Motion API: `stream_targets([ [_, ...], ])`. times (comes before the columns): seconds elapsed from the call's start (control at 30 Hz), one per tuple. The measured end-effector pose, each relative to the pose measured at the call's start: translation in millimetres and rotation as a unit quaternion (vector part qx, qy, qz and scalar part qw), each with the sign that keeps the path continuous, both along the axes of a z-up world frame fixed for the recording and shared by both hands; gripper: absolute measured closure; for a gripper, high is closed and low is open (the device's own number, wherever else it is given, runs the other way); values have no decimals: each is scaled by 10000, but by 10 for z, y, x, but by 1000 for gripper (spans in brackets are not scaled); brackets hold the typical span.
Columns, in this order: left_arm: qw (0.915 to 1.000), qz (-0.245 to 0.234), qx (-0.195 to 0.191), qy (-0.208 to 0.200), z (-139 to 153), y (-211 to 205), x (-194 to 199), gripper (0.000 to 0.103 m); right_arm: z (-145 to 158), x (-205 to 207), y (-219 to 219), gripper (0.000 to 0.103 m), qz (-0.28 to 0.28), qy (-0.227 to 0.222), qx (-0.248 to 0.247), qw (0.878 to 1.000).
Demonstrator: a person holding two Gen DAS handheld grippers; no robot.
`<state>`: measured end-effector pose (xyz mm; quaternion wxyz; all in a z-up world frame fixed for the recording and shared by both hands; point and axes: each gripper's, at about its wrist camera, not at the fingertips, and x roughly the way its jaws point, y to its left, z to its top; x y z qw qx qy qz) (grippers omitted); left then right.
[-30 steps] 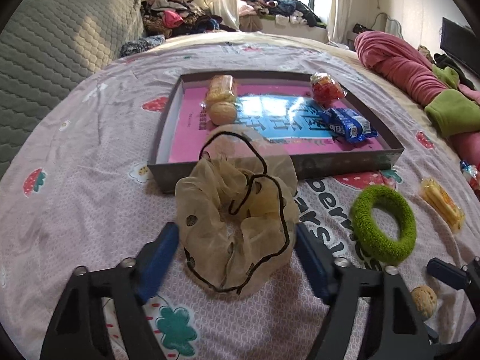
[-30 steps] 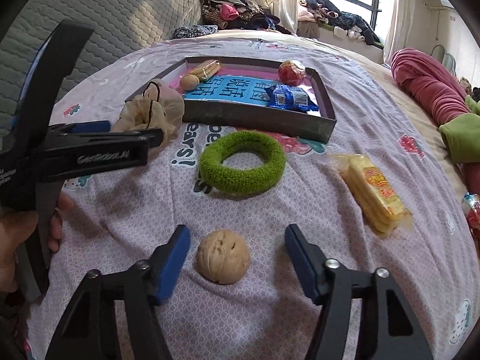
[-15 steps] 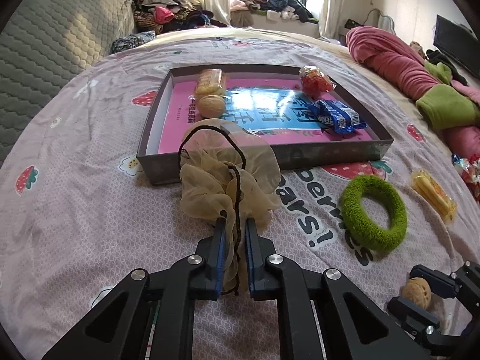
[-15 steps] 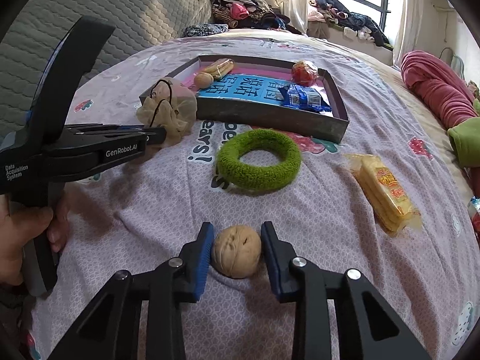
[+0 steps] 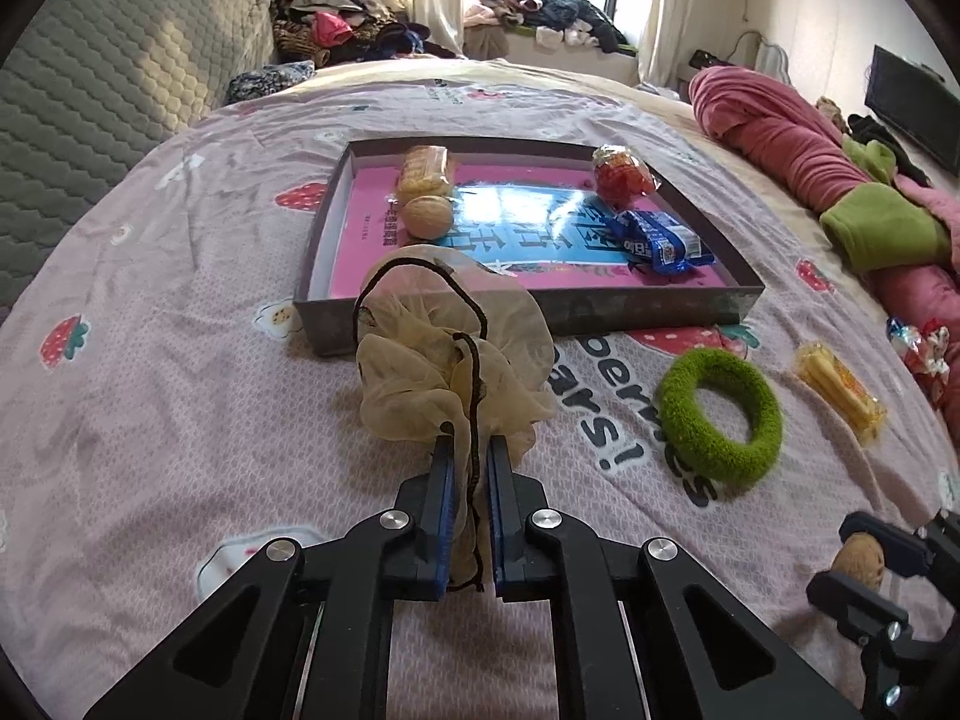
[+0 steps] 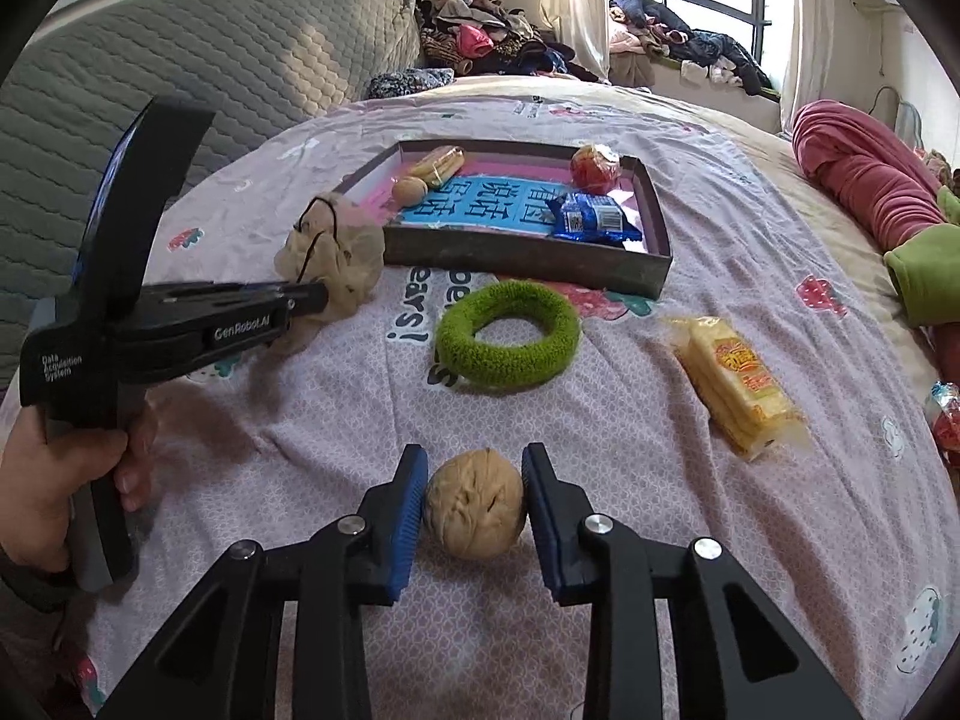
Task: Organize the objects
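Observation:
My left gripper is shut on a beige sheer scrunchie with a black cord, held just above the bedspread in front of the grey tray. It also shows in the right wrist view. My right gripper is shut on a walnut, seen too at the left wrist view's lower right. The tray holds a walnut, a yellow biscuit pack, a red sweet and a blue packet.
A green fuzzy hair ring lies on the bedspread before the tray. A yellow wafer pack lies to its right. A rolled pink blanket runs along the right; a grey quilted headboard stands at the left.
Both grippers went from open to shut: the left closed on the scrunchie and raised it, the right closed on the walnut. Both views have pulled back slightly from the bedspread.

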<state>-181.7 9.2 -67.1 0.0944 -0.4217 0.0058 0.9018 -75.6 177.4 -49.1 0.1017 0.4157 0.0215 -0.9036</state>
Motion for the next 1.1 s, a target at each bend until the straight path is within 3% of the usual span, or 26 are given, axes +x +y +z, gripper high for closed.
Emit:
stream_targets([
  [0.6, 9990, 98, -9, 439, 568, 144, 519, 93, 404, 187, 63, 70, -29, 454, -99, 9989],
  [1.1, 9940, 274, -244, 1026, 1199, 278, 884, 93, 996, 181, 249, 70, -138, 976, -5, 9951],
])
